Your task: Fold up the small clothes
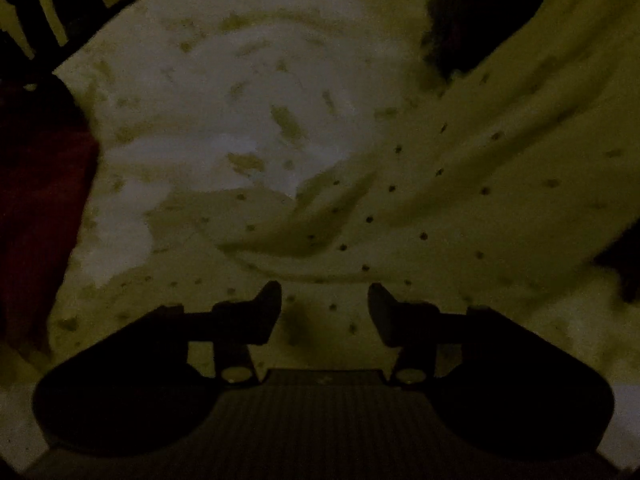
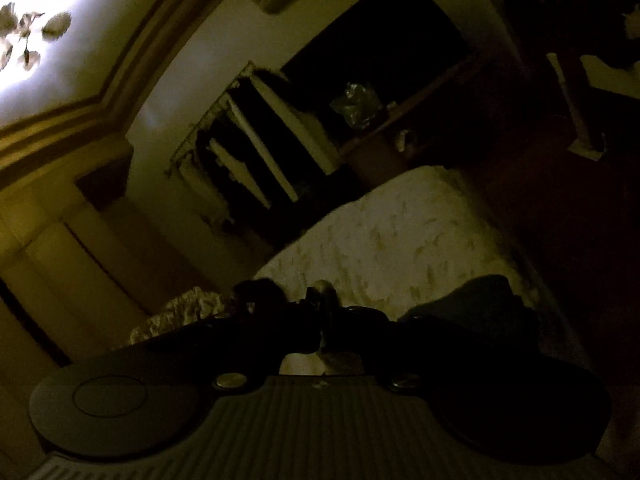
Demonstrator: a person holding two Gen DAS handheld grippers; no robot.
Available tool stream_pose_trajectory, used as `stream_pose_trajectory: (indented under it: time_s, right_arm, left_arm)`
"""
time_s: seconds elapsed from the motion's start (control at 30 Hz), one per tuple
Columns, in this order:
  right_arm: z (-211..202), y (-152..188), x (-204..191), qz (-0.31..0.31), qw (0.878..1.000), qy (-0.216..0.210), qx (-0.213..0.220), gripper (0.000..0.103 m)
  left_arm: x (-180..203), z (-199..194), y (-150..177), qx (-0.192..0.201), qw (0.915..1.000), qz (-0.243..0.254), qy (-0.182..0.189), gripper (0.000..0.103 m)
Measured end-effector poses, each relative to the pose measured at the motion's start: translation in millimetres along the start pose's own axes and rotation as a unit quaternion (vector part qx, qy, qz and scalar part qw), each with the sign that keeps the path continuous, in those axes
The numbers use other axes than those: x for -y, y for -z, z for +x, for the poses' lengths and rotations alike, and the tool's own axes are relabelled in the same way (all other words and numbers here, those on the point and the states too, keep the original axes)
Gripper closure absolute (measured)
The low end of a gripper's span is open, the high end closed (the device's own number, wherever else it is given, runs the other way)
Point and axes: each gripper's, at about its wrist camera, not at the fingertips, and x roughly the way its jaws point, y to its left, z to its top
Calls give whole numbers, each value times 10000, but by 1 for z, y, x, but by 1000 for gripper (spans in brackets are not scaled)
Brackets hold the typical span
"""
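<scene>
A pale garment [image 1: 420, 208] with small dark dots lies rumpled on a white patterned bedspread [image 1: 224, 92]. One side of the garment rises toward the upper right. My left gripper [image 1: 325, 300] points down just over its near part, open, with dotted cloth showing in the gap between its dark fingers [image 1: 268, 312]. In the right wrist view my right gripper [image 2: 325, 312] is raised and rolled, shut on a thin pale strip of cloth [image 2: 332, 360], apparently the garment's edge. The scene is very dark.
A dark red mass [image 1: 36, 200] borders the bedspread on the left, with dark slats [image 1: 40, 8] beyond. In the right wrist view, a dark item [image 2: 480, 304] lies on the bed [image 2: 400, 232], frilled cloth [image 2: 180, 312] lies left, and shelves [image 2: 260, 144] stand behind.
</scene>
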Motion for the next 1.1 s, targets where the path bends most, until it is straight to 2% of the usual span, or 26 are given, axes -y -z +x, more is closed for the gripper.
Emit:
stream_pose_trajectory:
  time_s: [0.03,0.17,0.27,0.37,0.4,0.43,0.47,0.57,0.63,0.7,0.77,0.83,1.0,1.07,1.1]
  right_arm:
    - [2,1,-1,-12,10000,-80,-4,99]
    - [3,-6,-3,246,9977,-626,-11,99]
    - [8,-15,-13,472,9936,-1023,-54,101]
    - [24,-13,-38,401,9899,-1326,-298,101]
    - [31,-9,-49,292,9886,-1411,-445,101]
    - [39,-4,-60,219,9869,-1494,-562,101]
    - [46,0,-68,189,9852,-1568,-663,101]
    - [72,17,-93,189,9770,-1852,-1037,101]
    - [97,32,-113,178,9681,-2085,-1379,101]
    - [129,51,-130,164,9601,-2196,-1723,101]
    - [166,77,-148,211,9481,-2373,-2107,101]
    - [207,107,-165,349,9350,-2548,-2443,101]
    - [308,195,-206,449,9087,-2702,-3150,101]
    - [335,229,-220,573,8951,-2835,-3393,101]
    - [348,246,-227,565,8936,-2830,-3437,101]
  left_arm:
    - [5,12,-5,-61,9999,-2,-96,57]
    - [9,31,-21,30,9988,-485,-98,57]
    - [18,32,-30,190,9986,-491,-81,56]
    - [19,29,-27,255,9991,-334,-27,46]
    - [15,26,-24,284,9990,-343,80,35]
    - [4,21,-18,293,9984,-423,247,25]
    - [-6,16,-13,269,9974,-530,407,22]
    - [-46,-10,9,200,9926,-908,775,20]
    - [-80,-32,26,201,9899,-1161,786,18]
    - [-114,-55,41,304,9879,-1416,546,14]
    - [-146,-89,66,597,9846,-1639,129,12]
    - [-170,-122,91,860,9808,-1724,-303,5]
    - [-202,-185,150,1160,9731,-1812,-818,4]
    - [-207,-202,168,1278,9702,-1743,-1094,3]
    - [-207,-210,175,1314,9688,-1719,-1208,2]
